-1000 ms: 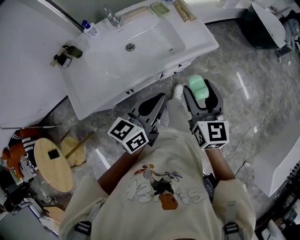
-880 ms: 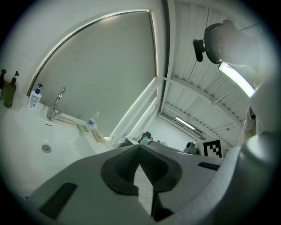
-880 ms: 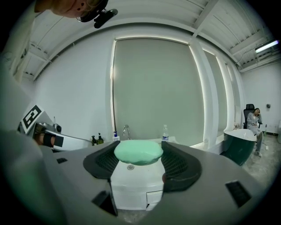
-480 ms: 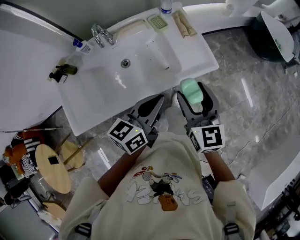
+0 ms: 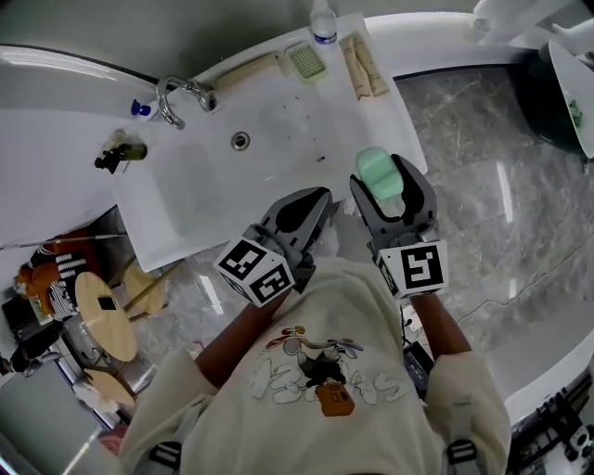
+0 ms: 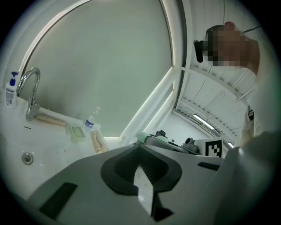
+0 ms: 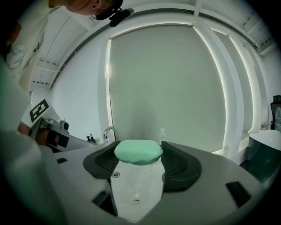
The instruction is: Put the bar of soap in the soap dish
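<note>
Clamped by its sides in the right gripper (image 5: 382,182), seemingly so it can go down flat, the mint-green oval bar of soap (image 5: 377,170) hovers at the white sink counter's (image 5: 382,113) front edge, well short of the pale green ribbed soap dish (image 5: 306,60); the left gripper (image 5: 299,211) is closed, empty.

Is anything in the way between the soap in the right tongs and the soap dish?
Nothing visible: only the open sink basin lies between the soap and the soap dish. A water bottle stands beside the dish, off the path.
</note>
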`<control>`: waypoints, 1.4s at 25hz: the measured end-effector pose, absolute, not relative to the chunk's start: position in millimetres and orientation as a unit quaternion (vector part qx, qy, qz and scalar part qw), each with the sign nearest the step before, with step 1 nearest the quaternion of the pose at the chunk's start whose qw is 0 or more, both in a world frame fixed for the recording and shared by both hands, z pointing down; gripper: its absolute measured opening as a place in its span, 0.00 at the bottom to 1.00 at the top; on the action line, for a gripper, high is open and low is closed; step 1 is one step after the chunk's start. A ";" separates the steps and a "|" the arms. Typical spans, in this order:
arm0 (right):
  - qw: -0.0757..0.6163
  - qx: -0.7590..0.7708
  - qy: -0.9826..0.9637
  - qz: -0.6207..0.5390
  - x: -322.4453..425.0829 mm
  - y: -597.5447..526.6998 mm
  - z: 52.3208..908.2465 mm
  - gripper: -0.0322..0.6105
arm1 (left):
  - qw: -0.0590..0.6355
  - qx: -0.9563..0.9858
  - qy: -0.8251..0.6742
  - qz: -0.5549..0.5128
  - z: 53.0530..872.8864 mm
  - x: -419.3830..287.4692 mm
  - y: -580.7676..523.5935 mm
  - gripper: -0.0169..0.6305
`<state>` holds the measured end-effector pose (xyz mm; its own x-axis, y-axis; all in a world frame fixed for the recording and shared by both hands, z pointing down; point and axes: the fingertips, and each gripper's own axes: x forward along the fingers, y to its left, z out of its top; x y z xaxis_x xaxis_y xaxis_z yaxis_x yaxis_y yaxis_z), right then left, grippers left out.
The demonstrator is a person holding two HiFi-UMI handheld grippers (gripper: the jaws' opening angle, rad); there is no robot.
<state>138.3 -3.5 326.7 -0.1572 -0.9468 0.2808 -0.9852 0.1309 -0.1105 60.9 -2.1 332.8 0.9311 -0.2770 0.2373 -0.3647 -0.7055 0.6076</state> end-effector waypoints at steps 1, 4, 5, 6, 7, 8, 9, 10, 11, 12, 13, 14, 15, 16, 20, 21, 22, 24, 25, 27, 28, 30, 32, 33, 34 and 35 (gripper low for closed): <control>0.074 0.640 -0.753 0.135 144.5 -8.9 328.8 0.51 | 0.343 0.920 -0.179 0.066 335.6 67.2 -6.9 0.04; 0.074 0.627 -0.764 0.133 158.0 -22.1 333.5 0.51 | 0.345 0.917 -0.189 0.066 341.2 83.9 -19.9 0.04; 0.073 0.624 -0.767 0.133 160.4 -25.1 334.6 0.51 | 0.346 0.916 -0.193 0.066 342.2 87.9 -23.4 0.04; 0.071 0.621 -0.769 0.134 161.6 -27.5 335.4 0.51 | 0.346 0.915 -0.196 0.066 342.4 90.8 -26.3 0.04; 0.071 0.618 -0.771 0.135 161.5 -29.6 335.6 0.51 | 0.346 0.914 -0.199 0.066 342.0 92.8 -28.9 0.04; 0.070 0.615 -0.773 0.136 160.4 -31.7 335.3 0.51 | 0.346 0.914 -0.201 0.065 341.2 94.0 -31.4 0.04; 0.071 0.613 -0.775 0.136 158.5 -34.2 334.4 0.51 | 0.345 0.914 -0.203 0.065 340.3 94.4 -34.3 0.04; 0.069 0.610 -0.778 0.134 156.1 -37.5 332.3 0.51 | 0.344 0.914 -0.205 0.065 339.7 94.1 -37.8 0.04; 0.063 0.610 -0.779 0.132 153.6 -42.1 328.7 0.51 | 0.343 0.913 -0.208 0.066 339.7 93.3 -41.5 0.04; 0.054 0.610 -0.780 0.130 151.6 -47.1 324.6 0.51 | 0.344 0.913 -0.211 0.067 340.3 92.2 -44.9 0.04; 0.047 0.611 -0.779 0.130 150.1 -51.2 322.1 0.51 | 0.346 0.912 -0.213 0.067 341.1 91.3 -47.8 0.04; 0.044 0.611 -0.779 0.131 149.2 -53.9 321.9 0.51 | 0.347 0.911 -0.214 0.067 341.7 90.4 -50.1 0.04; 0.045 0.611 -0.780 0.132 148.3 -56.1 322.9 0.51 | 0.348 0.910 -0.214 0.066 342.2 89.5 -52.2 0.04; 0.048 0.610 -0.780 0.131 147.4 -58.8 324.1 0.51 | 0.348 0.911 -0.213 0.065 342.7 88.7 -54.9 0.04; 0.074 0.605 -0.782 0.132 142.9 -68.5 335.0 0.51 | 0.354 0.910 -0.209 0.062 342.8 83.8 -68.4 0.04; 0.081 0.605 -0.780 0.136 142.3 -69.9 338.9 0.51 | 0.354 0.910 -0.208 0.061 341.7 82.2 -71.7 0.04; 0.083 0.607 -0.778 0.140 142.4 -73.2 341.4 0.51 | 0.353 0.910 -0.207 0.059 340.4 80.9 -75.7 0.04; 0.083 0.613 -0.772 0.147 143.5 -83.8 344.9 0.51 | 0.352 0.911 -0.209 0.053 339.2 77.6 -85.3 0.04; 0.084 0.615 -0.769 0.150 144.0 -89.7 347.3 0.51 | 0.352 0.910 -0.211 0.050 339.6 75.2 -89.4 0.04; 0.088 0.620 -0.765 0.151 145.7 -101.7 353.2 0.51 | 0.357 0.908 -0.216 0.046 341.4 70.9 -95.6 0.04; 0.092 0.622 -0.763 0.151 147.1 -108.3 356.3 0.51 | 0.359 0.906 -0.217 0.044 342.1 69.4 -98.4 0.04; 0.097 0.625 -0.760 0.151 150.0 -122.6 362.7 0.51 | 0.364 0.904 -0.222 0.040 342.7 67.1 -104.6 0.04; 0.103 0.626 -0.758 0.154 151.8 -137.3 370.1 0.51 | 0.366 0.902 -0.226 0.034 344.0 64.9 -111.5 0.04; 0.106 0.626 -0.757 0.155 152.0 -144.4 374.0 0.51 | 0.368 0.900 -0.230 0.031 345.4 63.6 -115.2 0.04; 0.109 0.625 -0.757 0.156 151.9 -151.2 378.0 0.51 | 0.370 0.899 -0.234 0.028 347.2 62.4 -118.7 0.04; 0.113 0.624 -0.757 0.158 151.3 -157.9 381.8 0.51 | 0.372 0.897 -0.237 0.025 348.9 61.4 -122.0 0.04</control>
<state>151.3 -157.9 381.8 -0.1953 -0.9094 0.3671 -0.9804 0.1710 -0.0979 61.4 -122.0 348.9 0.8860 -0.4075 0.2212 -0.4444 -0.6104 0.6556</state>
